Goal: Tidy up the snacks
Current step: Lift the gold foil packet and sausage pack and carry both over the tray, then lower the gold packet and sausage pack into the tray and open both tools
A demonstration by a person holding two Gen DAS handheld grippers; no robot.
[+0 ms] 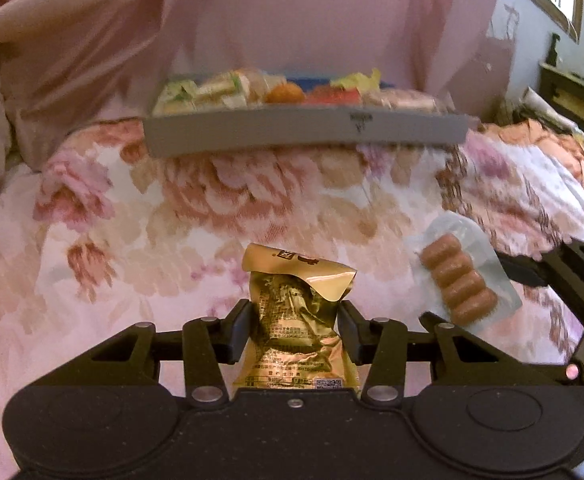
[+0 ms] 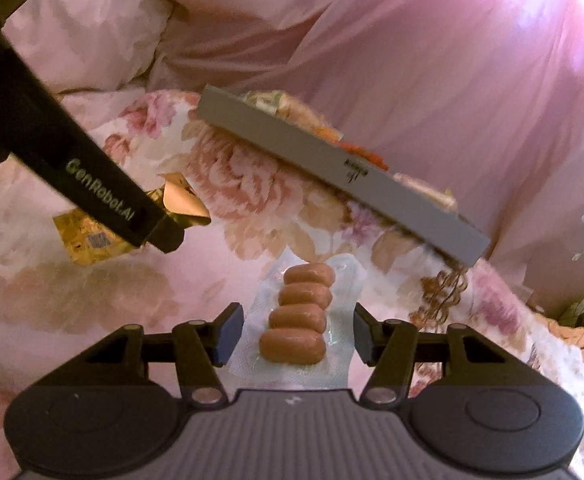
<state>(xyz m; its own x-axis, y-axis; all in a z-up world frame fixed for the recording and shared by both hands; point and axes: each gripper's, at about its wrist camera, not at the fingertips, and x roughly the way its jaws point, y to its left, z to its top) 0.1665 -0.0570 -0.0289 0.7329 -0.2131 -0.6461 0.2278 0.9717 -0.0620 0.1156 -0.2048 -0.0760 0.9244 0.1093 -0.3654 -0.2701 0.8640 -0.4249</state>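
My left gripper (image 1: 294, 330) is shut on a crumpled gold snack packet (image 1: 298, 320), held over the floral bedspread; the packet also shows in the right wrist view (image 2: 92, 236) under the left gripper's arm (image 2: 72, 172). My right gripper (image 2: 298, 336) is open, its fingers either side of a clear pack of small sausages (image 2: 298, 320) lying on the bed, not touching it. The same pack shows at the right of the left wrist view (image 1: 458, 282). A grey tray (image 1: 304, 132) full of wrapped snacks sits further back on the bed, and in the right wrist view (image 2: 332, 168).
The floral bedspread (image 1: 132, 220) covers the whole near area. Pink bedding and pillows (image 1: 72, 40) pile up behind the tray. Dark furniture (image 1: 572, 96) stands at the far right beyond the bed edge.
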